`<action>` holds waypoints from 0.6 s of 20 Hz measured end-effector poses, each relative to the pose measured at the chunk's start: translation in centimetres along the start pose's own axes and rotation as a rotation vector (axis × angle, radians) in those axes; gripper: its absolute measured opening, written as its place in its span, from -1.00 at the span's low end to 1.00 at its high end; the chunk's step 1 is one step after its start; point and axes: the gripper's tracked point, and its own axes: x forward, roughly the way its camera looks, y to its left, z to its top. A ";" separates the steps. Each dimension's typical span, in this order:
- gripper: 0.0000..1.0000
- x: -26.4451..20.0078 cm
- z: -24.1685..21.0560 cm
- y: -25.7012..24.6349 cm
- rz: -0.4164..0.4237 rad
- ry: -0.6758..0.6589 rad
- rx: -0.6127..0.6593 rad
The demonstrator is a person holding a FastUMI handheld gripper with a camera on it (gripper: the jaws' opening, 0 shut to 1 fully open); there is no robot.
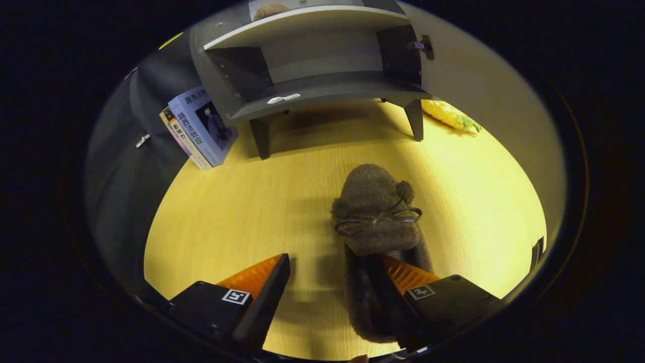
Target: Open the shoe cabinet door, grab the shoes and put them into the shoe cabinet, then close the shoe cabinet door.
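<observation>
Shoe (375, 212), brown and fuzzy, sits on the worktop (242, 212). Claw (335, 272) is spread wide, one finger (398, 277) touching it. Shoe cabinet (312, 65) stands open beyond.

A slipper (377, 212) lay on the table (242, 217), its heel end between the spread fingers of the gripper (335, 282), nearer the right finger, its toe pointing far. Beyond it stood the shoe cabinet (307, 65), door (484, 85) swung open to the right. A second slipper (271, 10) sat on its upper shelf. Books (199, 126) leaned left of the cabinet; a plush toy (451, 116) lay right, behind its leg.
</observation>
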 end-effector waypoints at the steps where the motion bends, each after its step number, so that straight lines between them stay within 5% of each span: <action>1: 0.83 0.7 0.6 0.1 -0.008 -0.017 -0.012; 5: -0.07 3.4 2.7 -1.8 -0.114 -0.087 -0.008; 8: -0.75 3.9 3.5 -2.0 -0.102 -0.108 0.028; 12: -0.76 1.9 4.6 -2.4 -0.099 -0.145 0.006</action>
